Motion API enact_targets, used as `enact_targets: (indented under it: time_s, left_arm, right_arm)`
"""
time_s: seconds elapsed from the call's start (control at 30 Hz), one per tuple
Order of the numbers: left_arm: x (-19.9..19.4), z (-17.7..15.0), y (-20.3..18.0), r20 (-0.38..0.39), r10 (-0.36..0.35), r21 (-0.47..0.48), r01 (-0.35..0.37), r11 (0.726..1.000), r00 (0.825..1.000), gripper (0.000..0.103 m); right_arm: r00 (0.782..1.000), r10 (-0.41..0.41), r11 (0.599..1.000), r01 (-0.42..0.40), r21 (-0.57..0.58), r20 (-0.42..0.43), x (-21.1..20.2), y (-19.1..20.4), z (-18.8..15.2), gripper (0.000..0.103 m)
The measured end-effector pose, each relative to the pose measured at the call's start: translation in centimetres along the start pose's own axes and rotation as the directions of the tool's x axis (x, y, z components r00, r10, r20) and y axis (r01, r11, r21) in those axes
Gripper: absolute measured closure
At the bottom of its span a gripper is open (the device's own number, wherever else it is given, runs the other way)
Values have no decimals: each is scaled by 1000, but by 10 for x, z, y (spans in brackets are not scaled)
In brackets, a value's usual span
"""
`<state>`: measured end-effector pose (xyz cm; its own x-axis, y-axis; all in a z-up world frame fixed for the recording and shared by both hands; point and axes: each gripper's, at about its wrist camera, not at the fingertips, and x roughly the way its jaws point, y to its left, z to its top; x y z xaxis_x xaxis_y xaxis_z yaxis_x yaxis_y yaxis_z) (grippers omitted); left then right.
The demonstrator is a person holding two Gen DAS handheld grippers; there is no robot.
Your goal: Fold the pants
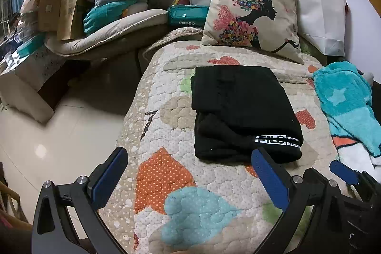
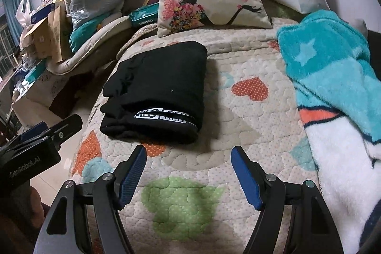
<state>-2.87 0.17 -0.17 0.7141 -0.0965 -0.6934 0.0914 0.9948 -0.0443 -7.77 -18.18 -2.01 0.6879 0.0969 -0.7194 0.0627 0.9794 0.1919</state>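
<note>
While both tongs gape empty, folded pants half-hide their waistband lettering.

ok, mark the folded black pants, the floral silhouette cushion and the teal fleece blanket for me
folded black pants (image 2: 162, 77), right wrist view, flat top layer.
beige floral silhouette cushion (image 1: 252, 13), left wrist view, printed front face.
teal fleece blanket with star (image 2: 333, 63), right wrist view, teal part below the star.
</note>
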Motion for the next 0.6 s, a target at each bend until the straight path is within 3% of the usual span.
enact_targets:
  time_s: [0.6]
  left_arm:
    - [-2, -1, -2, -8, -35, 4, 36, 999, 999, 0]
  right_arm:
    - [1000, -6, 1000, 6, -27, -6, 2, 4, -2, 24]
